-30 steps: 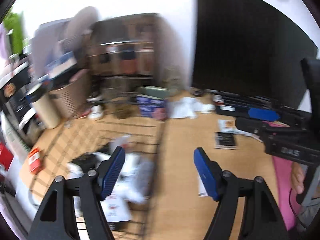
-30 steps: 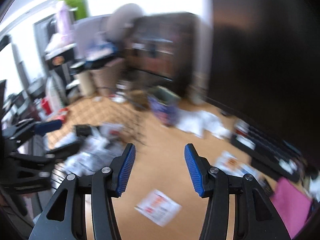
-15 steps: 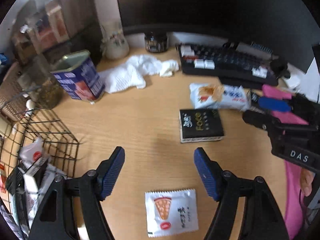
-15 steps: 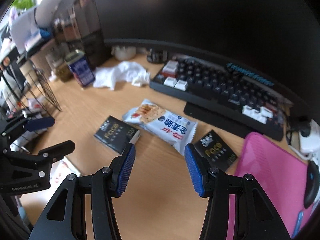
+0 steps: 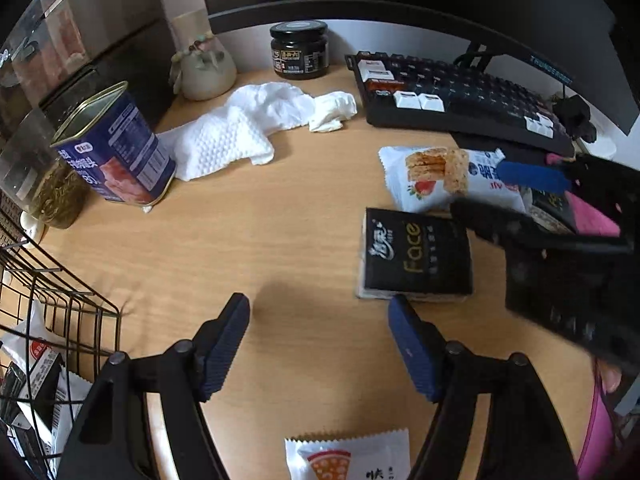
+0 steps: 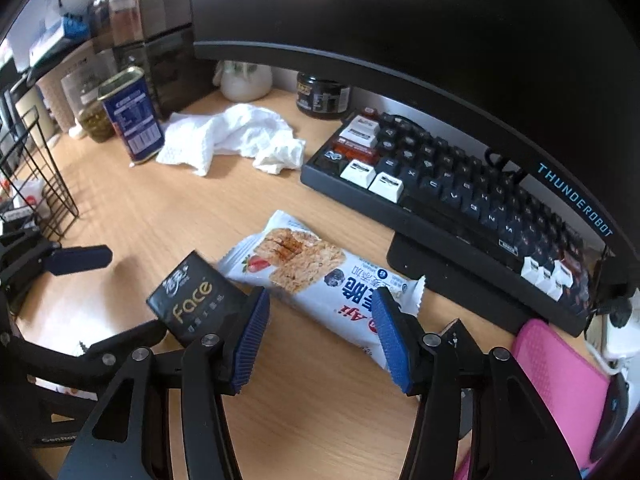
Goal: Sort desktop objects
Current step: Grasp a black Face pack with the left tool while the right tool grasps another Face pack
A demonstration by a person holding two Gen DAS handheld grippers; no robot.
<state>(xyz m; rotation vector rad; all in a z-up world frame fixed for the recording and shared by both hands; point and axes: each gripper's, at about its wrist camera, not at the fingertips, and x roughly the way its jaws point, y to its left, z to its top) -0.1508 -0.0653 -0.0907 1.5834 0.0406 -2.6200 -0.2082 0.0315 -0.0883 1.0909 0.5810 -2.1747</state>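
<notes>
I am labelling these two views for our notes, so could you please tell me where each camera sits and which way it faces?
Left wrist: rides the left claw, looking down at the desk towards the blue tin; the right claw shows at the right edge.
Right wrist: rides the right claw, facing the snack bar and keyboard; the left claw shows at left.
Shared: black tissue pack, white cloth.

Monitor, kbd, pink mousepad, vase
</notes>
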